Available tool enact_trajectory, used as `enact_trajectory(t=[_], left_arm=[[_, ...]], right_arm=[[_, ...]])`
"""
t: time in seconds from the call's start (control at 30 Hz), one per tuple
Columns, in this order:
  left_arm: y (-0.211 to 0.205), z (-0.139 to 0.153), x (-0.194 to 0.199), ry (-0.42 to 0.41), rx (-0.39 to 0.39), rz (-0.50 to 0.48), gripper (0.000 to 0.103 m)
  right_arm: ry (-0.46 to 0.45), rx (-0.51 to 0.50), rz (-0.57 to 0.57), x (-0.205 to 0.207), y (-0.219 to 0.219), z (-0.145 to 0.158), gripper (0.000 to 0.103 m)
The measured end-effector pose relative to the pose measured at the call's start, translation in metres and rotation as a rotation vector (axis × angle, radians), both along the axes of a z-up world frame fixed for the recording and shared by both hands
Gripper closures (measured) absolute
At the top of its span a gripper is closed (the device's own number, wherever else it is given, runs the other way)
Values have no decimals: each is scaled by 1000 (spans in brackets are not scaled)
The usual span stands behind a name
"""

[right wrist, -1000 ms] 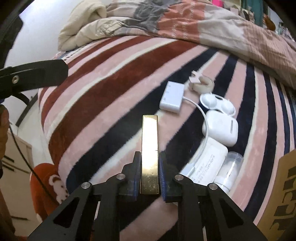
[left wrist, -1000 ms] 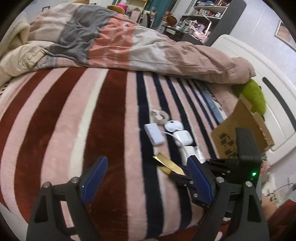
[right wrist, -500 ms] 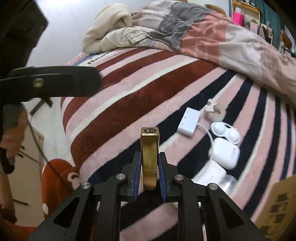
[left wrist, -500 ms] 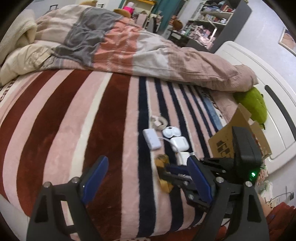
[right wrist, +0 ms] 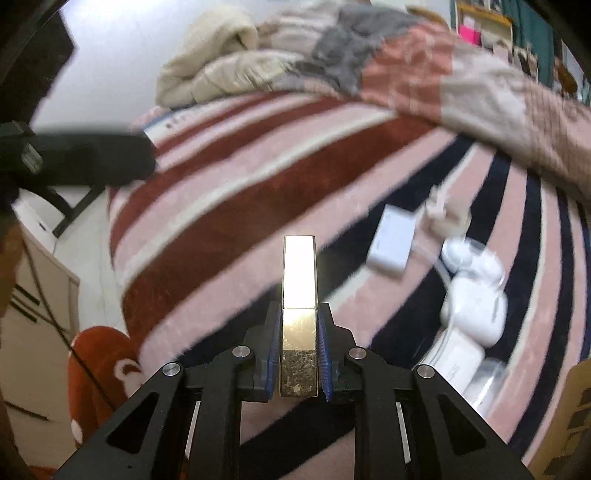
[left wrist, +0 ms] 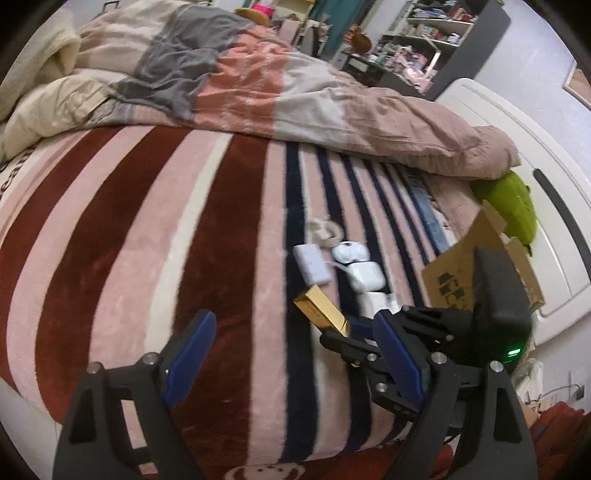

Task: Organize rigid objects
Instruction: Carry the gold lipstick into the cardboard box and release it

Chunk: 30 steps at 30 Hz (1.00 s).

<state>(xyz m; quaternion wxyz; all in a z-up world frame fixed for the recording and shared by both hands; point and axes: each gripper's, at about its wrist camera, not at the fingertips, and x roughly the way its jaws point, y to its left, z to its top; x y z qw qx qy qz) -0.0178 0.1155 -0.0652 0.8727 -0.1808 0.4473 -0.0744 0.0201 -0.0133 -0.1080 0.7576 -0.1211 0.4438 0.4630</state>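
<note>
right tool (right wrist: 298, 354) clenches the gold bar (right wrist: 299, 314) above the bed (left wrist: 110, 240); left tool (left wrist: 291, 354) gapes empty. the slick bar could slip out.

dim indoor light, motion blur

A striped blanket (left wrist: 155, 236) in dark red, pink, cream and navy is spread over the bed. A patchwork duvet (left wrist: 280, 88) in grey, salmon and beige is bunched along its far side, with a cream quilt (right wrist: 210, 66) heaped at one end. A green plush toy (left wrist: 513, 206) is wedged against the white headboard (left wrist: 517, 147). Cluttered shelves (left wrist: 436, 26) are seen beyond. What may be a red-brown stuffed toy (right wrist: 99, 373) is seen, blurred, beside the bed.
</note>
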Motion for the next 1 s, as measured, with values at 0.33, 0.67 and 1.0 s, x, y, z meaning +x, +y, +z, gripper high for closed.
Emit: enact_trajectory(t=[0.33,0.67,1.0], left_arm=[[-72,68,30,-134,-66,-217,55],[-218,101,93,-179,-40,-522,78],[-280,105,120,-143,-82,-629,87]], right_arm=[[-49,249,14,5,-68,102,90],[-127,246,-170,26,-185,139,90],[22,329,-286,64,-270,141,90]])
